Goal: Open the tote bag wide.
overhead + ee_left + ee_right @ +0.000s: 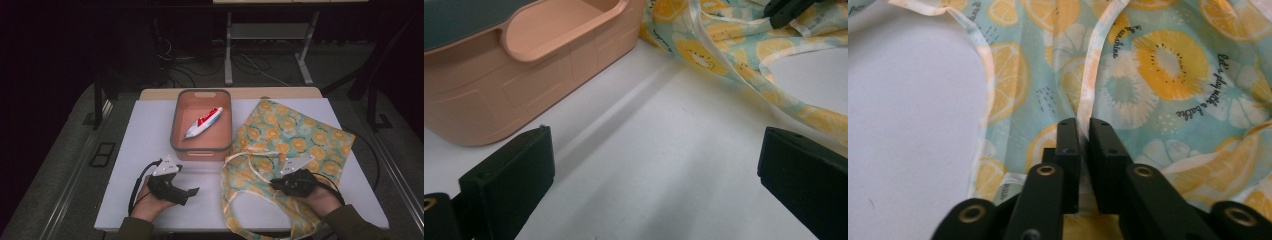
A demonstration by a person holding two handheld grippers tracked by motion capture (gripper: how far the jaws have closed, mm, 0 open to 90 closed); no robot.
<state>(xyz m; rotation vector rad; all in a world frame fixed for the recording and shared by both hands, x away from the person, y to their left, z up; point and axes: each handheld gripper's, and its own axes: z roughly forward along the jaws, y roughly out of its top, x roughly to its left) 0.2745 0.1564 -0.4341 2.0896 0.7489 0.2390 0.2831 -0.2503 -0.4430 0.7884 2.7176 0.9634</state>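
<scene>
High view: the right gripper (278, 185) is seen at about 5 o'clock on the table (150, 130), lowered onto the fruit-print cloth bag (295, 135), which is spread flat from the 3 o'clock edge toward the centre. In the right gripper view, the jaws are drawn nearly together on a pale handle strap (1098, 60) of the bag, with the strap pinched between the pads (a thin hold, probably chosen so that the bag mouth can be lifted open). The left gripper (192, 191) is held at about 7 o'clock, resting low over bare table; its jaws are seen spread wide with nothing between them, apparently kept ready to take the opposite strap. The pink bin (180, 125) stands at 12 o'clock of the grippers, just beside the bag, and a toothpaste tube (204, 122) lies diagonally inside it, presumably awaiting transfer into the bag.
</scene>
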